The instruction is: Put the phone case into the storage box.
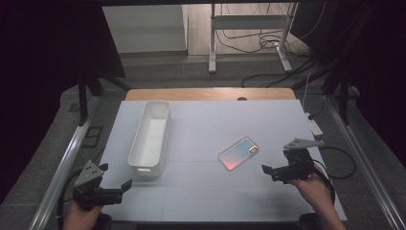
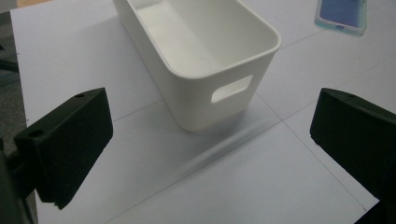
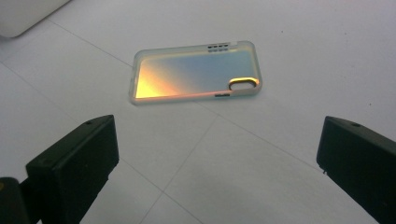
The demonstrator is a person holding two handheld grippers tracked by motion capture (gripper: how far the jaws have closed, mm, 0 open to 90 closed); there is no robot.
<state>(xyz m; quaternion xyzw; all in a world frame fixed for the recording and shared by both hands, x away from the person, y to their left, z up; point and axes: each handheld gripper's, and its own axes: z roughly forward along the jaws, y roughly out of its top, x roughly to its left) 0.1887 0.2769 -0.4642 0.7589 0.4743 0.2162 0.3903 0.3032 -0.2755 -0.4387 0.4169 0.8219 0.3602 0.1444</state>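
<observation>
The left tool sits near the front left corner of the counter, and its jaws are wide apart with nothing between them. Just ahead of it stands a white bin, long and empty, running along the left side of the counter. It looks like light, stiff plastic, and it has a slot in its near end for a handle.

Near the middle, a bit toward the right edge, lies the phone case. It is flat on the counter with its inside facing up, and it shines orange and blue. It looks very light, thin and a little bendy. It may be slippery too, and it lies so low that it could be hard to get under. I think the best place to pinch it is across its two long sides.

The right tool points at the case from near the front right, jaws wide apart and empty.

In the left gripper view, the case is cut off at the top. Its underside is hidden.
</observation>
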